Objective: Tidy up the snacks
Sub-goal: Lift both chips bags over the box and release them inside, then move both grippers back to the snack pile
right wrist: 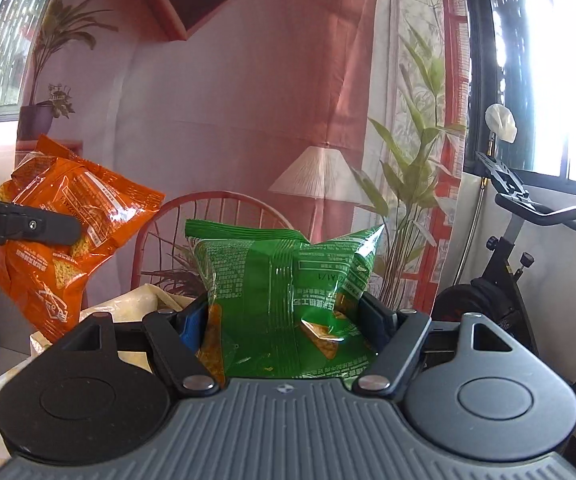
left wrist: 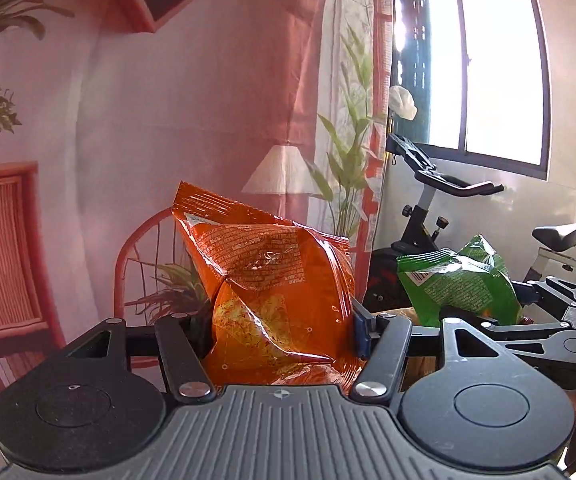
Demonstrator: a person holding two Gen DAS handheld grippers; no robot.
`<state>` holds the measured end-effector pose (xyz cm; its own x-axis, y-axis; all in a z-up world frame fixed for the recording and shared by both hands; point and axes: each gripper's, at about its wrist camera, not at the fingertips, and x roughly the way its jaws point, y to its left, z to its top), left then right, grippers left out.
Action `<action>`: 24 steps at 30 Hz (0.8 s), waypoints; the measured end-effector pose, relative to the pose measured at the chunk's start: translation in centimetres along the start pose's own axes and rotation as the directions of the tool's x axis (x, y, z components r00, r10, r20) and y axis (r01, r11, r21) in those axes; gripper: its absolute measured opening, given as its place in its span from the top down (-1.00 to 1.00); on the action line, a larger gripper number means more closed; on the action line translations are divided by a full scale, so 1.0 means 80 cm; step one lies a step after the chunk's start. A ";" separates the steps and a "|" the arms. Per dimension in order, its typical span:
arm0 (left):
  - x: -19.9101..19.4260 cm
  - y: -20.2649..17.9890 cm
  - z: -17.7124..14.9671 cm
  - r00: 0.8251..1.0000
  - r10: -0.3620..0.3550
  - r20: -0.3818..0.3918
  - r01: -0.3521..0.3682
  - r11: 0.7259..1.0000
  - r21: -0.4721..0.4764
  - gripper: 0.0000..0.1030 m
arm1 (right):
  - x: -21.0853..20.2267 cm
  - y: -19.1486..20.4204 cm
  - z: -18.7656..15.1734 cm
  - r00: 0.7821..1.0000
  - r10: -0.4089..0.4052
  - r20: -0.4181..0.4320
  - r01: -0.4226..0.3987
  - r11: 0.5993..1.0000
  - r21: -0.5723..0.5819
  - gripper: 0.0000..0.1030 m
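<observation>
The left gripper (left wrist: 280, 332) is clamped on the lower part of an orange snack bag (left wrist: 272, 280), which stands upright between its jaws, held in the air. The right gripper (right wrist: 288, 320) pinches a green snack bag (right wrist: 284, 280) the same way, just right of the orange one. Behind both hang a printed backdrop (right wrist: 228, 100) and, further right, an exercise bike (left wrist: 447, 216) below a window (left wrist: 487, 60).

- Orange snack bag (left wrist: 272, 292) — glossy foil, crimped top seal, printed text panel facing the left wrist camera; creased, puffed, roughly upright with its top tipped left. Held off any surface, left of the green snack bag (right wrist: 288, 300).
- Green snack bag — glossy, crimped top seal, back seam and printed text in view; upright, lower part dented, held aloft.
</observation>
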<state>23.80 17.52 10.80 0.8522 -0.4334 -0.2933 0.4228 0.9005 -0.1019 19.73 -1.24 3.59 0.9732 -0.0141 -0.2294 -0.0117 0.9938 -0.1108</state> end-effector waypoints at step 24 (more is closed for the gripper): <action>0.047 0.033 -0.013 0.991 0.021 -0.134 -0.025 0.999 -0.024 -0.63 | -0.001 -0.003 -0.015 0.989 0.109 -0.104 -0.095 0.987 0.131 -0.80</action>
<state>27.80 18.32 8.48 0.8121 -0.4055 -0.4197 0.3942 0.9114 -0.1177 19.37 -1.62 2.50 0.9371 0.0826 -0.3392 -0.0736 0.9965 0.0395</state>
